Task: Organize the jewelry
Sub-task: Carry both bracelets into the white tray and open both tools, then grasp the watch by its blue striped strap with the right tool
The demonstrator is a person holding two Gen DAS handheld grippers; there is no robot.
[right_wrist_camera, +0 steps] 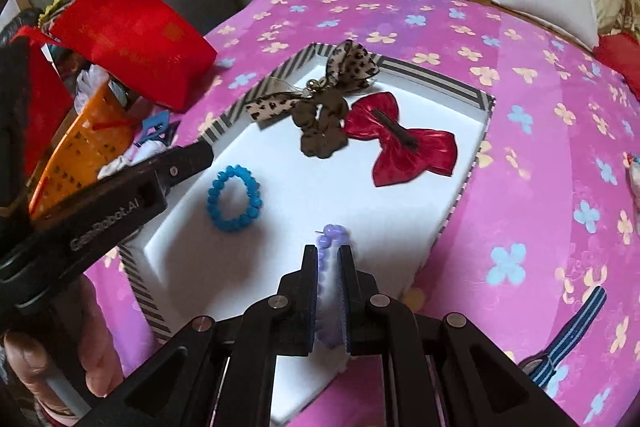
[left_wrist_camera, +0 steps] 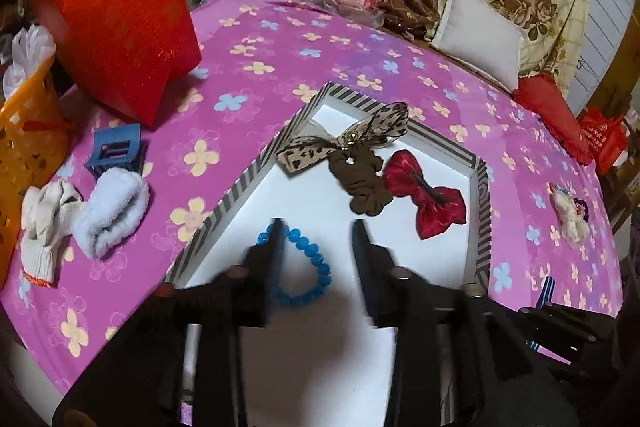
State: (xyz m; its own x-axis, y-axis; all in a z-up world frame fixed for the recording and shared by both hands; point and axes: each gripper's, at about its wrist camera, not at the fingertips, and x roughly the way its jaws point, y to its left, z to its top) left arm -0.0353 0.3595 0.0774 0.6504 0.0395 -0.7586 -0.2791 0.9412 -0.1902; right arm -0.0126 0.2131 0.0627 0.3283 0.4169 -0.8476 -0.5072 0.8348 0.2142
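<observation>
Purple bead bracelet (right_wrist_camera: 330, 259) mostly hidden between jaws, striped band (right_wrist_camera: 568, 337) partly hidden

Plenty of bare white floor in the middle of my striped tray (right_wrist_camera: 432, 77). Blue bracelet (right_wrist_camera: 234, 199) sits left, brown scrunchie (right_wrist_camera: 320, 131) and red bow (right_wrist_camera: 404, 143) crowd the far end. My left gripper (right_wrist_camera: 192, 155) overhangs the left rim, blocking that side.
</observation>
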